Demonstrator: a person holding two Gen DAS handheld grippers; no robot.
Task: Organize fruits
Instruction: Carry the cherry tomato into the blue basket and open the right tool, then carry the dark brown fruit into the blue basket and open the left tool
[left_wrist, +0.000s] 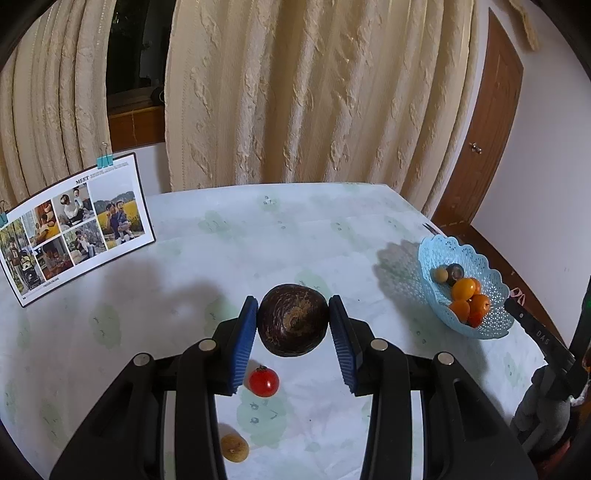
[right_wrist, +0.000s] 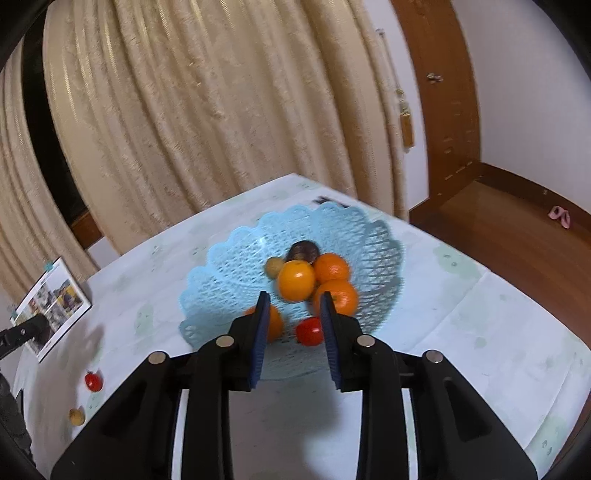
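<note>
My left gripper (left_wrist: 293, 308) is shut on a dark brown round fruit (left_wrist: 293, 320) and holds it above the table. Below it on the table lie a red cherry tomato (left_wrist: 263, 381) and a small tan fruit (left_wrist: 234, 447). A light blue lattice basket (left_wrist: 491, 291) stands at the right and holds several oranges (left_wrist: 463, 289), a dark fruit and a tan fruit. In the right wrist view my right gripper (right_wrist: 291, 301) is open and empty just above the basket (right_wrist: 229, 273), over the oranges (right_wrist: 296, 280) and a red tomato (right_wrist: 309, 331).
A photo calendar (left_wrist: 74, 225) with blue clips stands at the table's back left. Cream curtains hang behind the table. A wooden door (left_wrist: 487, 122) and floor lie to the right. The right gripper's arm (left_wrist: 543, 339) shows by the basket. The table has a pale patterned cloth (left_wrist: 221, 251).
</note>
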